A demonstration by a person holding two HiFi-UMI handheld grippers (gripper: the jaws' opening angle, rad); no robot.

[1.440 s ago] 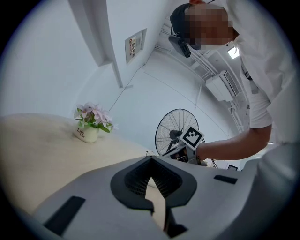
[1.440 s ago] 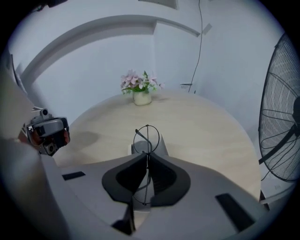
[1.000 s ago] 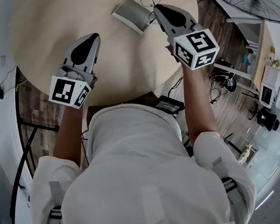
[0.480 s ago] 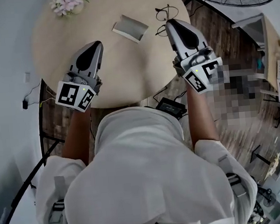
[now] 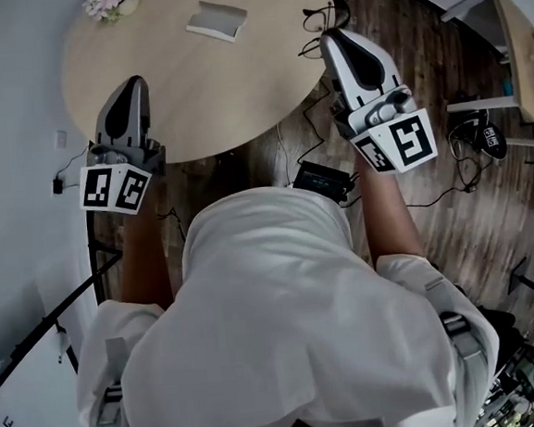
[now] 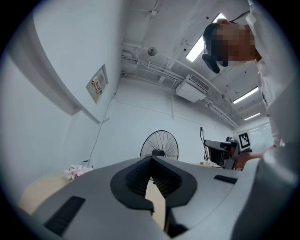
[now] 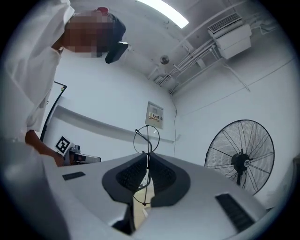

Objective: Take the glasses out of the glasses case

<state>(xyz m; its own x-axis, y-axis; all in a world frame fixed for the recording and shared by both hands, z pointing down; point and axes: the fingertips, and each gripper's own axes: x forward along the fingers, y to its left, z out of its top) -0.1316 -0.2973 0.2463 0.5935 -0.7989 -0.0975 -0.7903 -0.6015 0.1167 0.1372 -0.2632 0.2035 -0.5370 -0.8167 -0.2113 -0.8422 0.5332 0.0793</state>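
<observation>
Two tongs are showing, the left tongs (image 5: 129, 84) and the right tongs (image 5: 333, 35), and one person (image 5: 276, 319) is holding them, one in each hand. One pair of glasses (image 5: 316, 14) is showing, along with one glasses case (image 5: 218, 20), one bunch of flowers (image 5: 109, 0) and one round tabletop (image 5: 202, 102) that is carrying the last two. Around the room, one standing fan (image 7: 240, 159), one wall notice (image 7: 154, 114), one air-conditioning unit (image 7: 232, 30) and one black box (image 5: 324, 178) on the floor are showing, each a single item.
</observation>
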